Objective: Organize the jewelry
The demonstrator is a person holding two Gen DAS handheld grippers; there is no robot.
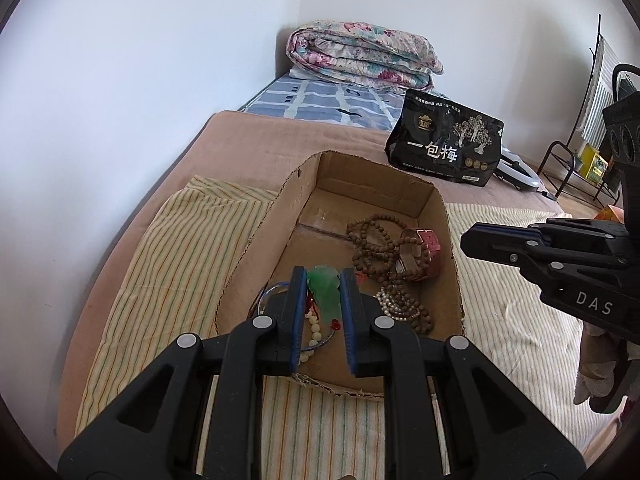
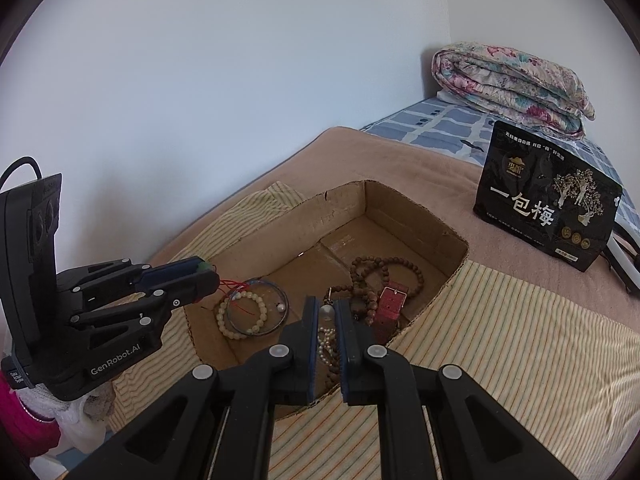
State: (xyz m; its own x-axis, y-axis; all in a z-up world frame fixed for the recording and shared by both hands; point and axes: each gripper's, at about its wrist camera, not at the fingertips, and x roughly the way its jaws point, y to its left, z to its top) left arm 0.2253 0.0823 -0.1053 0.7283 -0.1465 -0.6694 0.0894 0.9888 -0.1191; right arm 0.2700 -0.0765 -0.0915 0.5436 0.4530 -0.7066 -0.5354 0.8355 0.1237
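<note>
Between my left gripper's (image 1: 323,280) pads I'm pinching the green jade pendant (image 1: 325,292) over the cardboard box (image 1: 256,236); it's looking hard, slick and chippable, so its red cord (image 2: 236,285) is feeling safer. My right gripper (image 2: 326,310) is hovering narrowly parted, empty, above the limp pearl bracelet (image 2: 326,342). Farther in, wooden beads (image 1: 374,246) are lying.

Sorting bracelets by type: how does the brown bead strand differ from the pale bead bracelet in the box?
The brown bead strand is long, dark and looped in a loose heap; the pale bead bracelet is one short cream ring lying flat. The strand lies against a pink watch; the bracelet overlaps a clear bangle. Both lie in the cardboard box.
</note>
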